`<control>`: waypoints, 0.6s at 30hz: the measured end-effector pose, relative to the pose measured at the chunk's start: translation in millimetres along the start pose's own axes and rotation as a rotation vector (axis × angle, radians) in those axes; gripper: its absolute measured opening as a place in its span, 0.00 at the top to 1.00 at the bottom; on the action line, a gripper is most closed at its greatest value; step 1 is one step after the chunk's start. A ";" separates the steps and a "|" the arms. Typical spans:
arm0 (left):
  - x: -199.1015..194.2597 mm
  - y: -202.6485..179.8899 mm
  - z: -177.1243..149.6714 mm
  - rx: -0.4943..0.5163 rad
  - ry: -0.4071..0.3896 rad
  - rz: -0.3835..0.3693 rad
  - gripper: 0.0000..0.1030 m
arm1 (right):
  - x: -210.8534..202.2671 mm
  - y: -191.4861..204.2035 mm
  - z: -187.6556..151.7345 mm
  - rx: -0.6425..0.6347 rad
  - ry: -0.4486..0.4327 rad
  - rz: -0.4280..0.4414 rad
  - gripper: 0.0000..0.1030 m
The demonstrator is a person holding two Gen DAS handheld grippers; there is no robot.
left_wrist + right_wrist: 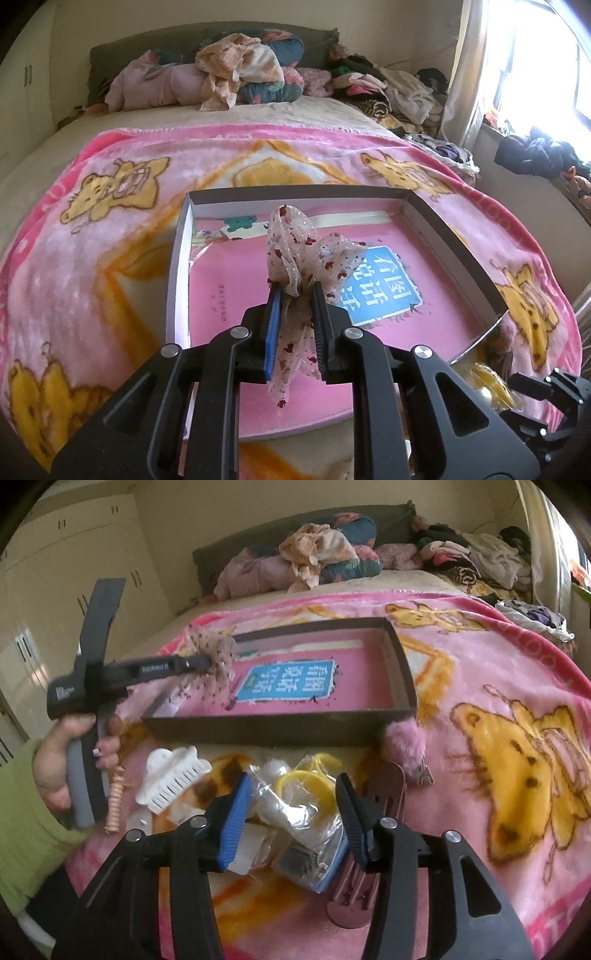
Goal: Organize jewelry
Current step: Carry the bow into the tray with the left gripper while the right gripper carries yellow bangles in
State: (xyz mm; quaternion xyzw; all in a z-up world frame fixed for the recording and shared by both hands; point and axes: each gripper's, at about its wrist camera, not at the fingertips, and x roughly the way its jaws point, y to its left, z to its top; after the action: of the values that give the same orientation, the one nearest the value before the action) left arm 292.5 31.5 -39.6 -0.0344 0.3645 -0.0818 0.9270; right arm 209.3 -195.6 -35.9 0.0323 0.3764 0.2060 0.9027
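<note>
My left gripper (pixel 295 291) is shut on a sheer beige hair bow with red flowers (pixel 303 254) and holds it above the open box (pixel 454 243), which has a pink book lying in it. The right wrist view shows the same left gripper (pixel 207 661) with the bow (pixel 218 657) over the box's left end (pixel 258 727). My right gripper (pixel 293 779) is open above a pile on the blanket: yellow rings in a clear bag (pixel 306 786), a white claw clip (pixel 173 775), a mauve hair clip (pixel 384 794), a pink pompom (pixel 406 742).
A pink bear-print blanket (pixel 92 258) covers the bed. Heaped clothes and bedding (pixel 229 74) lie at the headboard and along the right side. A peach spiral hair tie (pixel 115 805) lies by the person's left hand. Wardrobes (pixel 74 554) stand at left.
</note>
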 end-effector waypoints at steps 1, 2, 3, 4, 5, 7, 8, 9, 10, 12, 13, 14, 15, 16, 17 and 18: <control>0.9 0.4 0.0 -0.004 0.002 -0.001 0.90 | -0.1 -0.1 0.3 -0.004 -0.003 0.001 0.66; 1.6 0.2 -0.2 -0.005 0.003 -0.002 0.90 | -2.2 0.5 1.3 -0.009 -0.013 0.009 0.78; 2.1 -0.5 -0.6 -0.004 0.004 -0.002 0.90 | -6.6 2.3 3.6 -0.020 -0.028 -0.001 0.80; 2.0 -0.5 -0.8 -0.003 0.004 -0.004 0.90 | -10.2 2.2 5.1 -0.027 -0.037 -0.008 0.81; 2.6 -0.4 -0.7 -0.003 0.005 -0.005 0.90 | -13.0 1.7 7.2 -0.028 -0.044 -0.012 0.85; 4.4 -0.1 -0.1 -0.002 0.007 -0.005 0.89 | -21.5 -0.6 14.3 -0.020 -0.068 -0.004 0.89; 4.9 -0.1 0.1 -0.002 0.008 -0.005 0.89 | -26.4 -2.1 19.5 -0.015 -0.080 0.008 0.92; 4.4 -0.4 -0.3 -0.002 0.007 -0.004 0.89 | -31.2 -4.0 25.6 -0.008 -0.091 0.024 0.93; 5.5 -0.2 -0.1 -0.001 0.010 -0.002 0.89 | -35.4 -5.5 31.1 0.001 -0.104 0.032 0.93; 6.9 0.3 -0.2 -0.003 0.012 0.002 0.89 | -43.0 -9.1 45.3 0.015 -0.136 0.054 0.93; 8.0 0.7 0.0 -0.004 0.013 0.002 0.89 | -44.5 -10.1 51.3 0.021 -0.148 0.065 0.93; 9.2 1.2 0.5 -0.005 0.014 0.004 0.89 | -44.3 -12.6 58.2 0.031 -0.157 0.076 0.93; 10.9 1.8 0.2 -0.006 0.019 0.008 0.88 | -42.0 -16.4 65.7 0.048 -0.162 0.091 0.93; 12.0 2.6 0.5 -0.008 0.023 0.009 0.88 | -39.7 -18.9 72.2 0.065 -0.163 0.104 0.93; 13.5 3.4 0.3 -0.013 0.028 0.011 0.88 | -35.5 -22.7 78.4 0.083 -0.165 0.116 0.93; 13.9 3.7 0.6 -0.016 0.032 0.013 0.88 | -29.9 -26.2 84.6 0.098 -0.166 0.127 0.93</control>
State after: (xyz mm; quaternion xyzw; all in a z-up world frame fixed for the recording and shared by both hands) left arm 303.3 32.7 -49.0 -0.0382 0.3801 -0.0732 0.9212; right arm 258.2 -223.2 38.9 0.1168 0.3073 0.2408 0.9132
